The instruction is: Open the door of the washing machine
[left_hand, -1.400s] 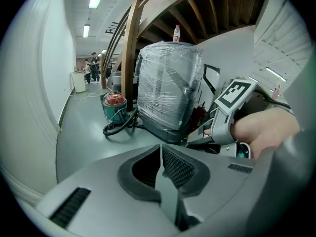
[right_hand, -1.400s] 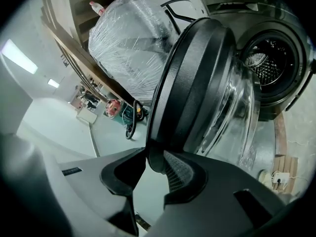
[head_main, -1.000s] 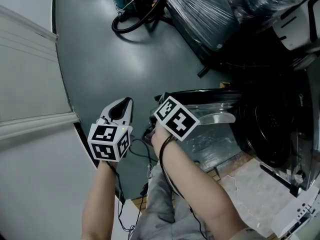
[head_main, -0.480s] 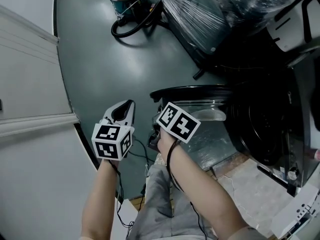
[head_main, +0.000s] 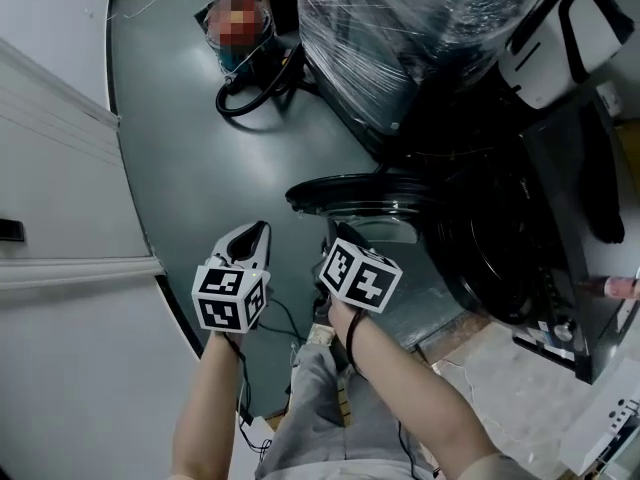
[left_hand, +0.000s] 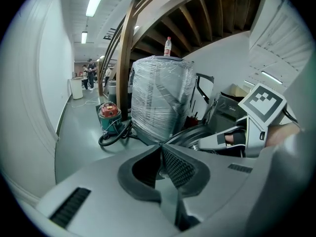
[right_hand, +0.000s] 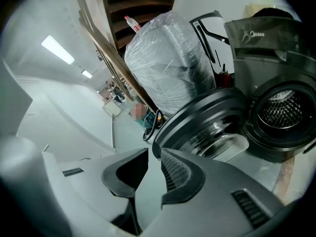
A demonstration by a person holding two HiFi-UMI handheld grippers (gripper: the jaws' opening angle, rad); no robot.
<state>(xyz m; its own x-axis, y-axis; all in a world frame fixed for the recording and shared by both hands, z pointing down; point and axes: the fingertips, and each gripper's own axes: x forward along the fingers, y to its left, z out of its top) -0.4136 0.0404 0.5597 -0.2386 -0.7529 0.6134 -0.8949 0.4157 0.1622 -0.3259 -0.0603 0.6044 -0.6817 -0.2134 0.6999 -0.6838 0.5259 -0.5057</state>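
Door point(head_main: 360, 190): one, hanging open.
Left claw point(left_hand: 160, 147): sitting closed, empty.
Right claw point(right_hand: 154, 152): just closing, slightly parted, empty.
Nearby: one wrapped load point(head_main: 400, 38); one canister point(left_hand: 109, 116), seemingly a vacuum.

Plastic-wrapped bulky object point(head_main: 400, 38) at twelve o'clock, red-topped canister vacuum point(left_hand: 109, 116) with black hose point(head_main: 250, 93) at eleven, bottle point(left_hand: 168, 47) atop the wrap, grey floor point(head_main: 190, 178).

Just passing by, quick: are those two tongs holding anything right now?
Left tongs: shut, empty.
Right tongs: slightly open, just been closing, nothing between them.
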